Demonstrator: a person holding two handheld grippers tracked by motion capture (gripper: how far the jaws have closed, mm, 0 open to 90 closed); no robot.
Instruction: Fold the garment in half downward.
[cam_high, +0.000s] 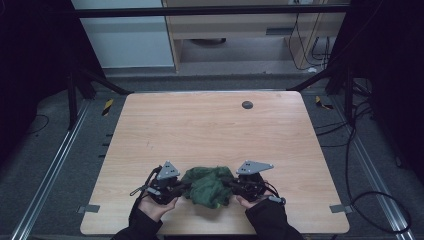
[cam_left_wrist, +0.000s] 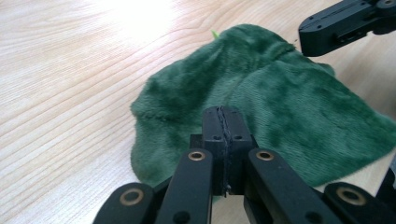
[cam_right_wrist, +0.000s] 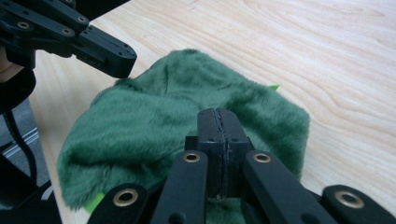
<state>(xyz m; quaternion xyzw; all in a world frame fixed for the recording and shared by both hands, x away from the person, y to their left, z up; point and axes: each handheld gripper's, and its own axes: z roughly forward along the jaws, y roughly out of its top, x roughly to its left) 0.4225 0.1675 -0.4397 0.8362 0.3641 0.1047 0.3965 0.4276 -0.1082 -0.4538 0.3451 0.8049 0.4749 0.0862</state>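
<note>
A crumpled dark green plush cloth (cam_high: 207, 186) lies near the table's front edge between the two grippers. My left gripper (cam_high: 182, 186) points right into its left side, jaws shut. My right gripper (cam_high: 230, 184) points left into its right side, jaws shut. In the left gripper view the closed tips (cam_left_wrist: 223, 112) sit over the cloth (cam_left_wrist: 289, 88), with the right gripper (cam_left_wrist: 327, 28) at the top right. The right gripper view has its closed tips (cam_right_wrist: 217, 114) over the cloth (cam_right_wrist: 149, 116) and the left gripper (cam_right_wrist: 109, 56) at the top left. No cloth shows between either pair of pads.
The wooden table (cam_high: 200, 125) carries a small dark round disc (cam_high: 247, 104) near its far edge. Grey tape tabs (cam_high: 338, 208) mark the front corners. A person's hands and dark sleeves (cam_high: 272, 220) come in from the bottom. Cables lie on the floor to the right.
</note>
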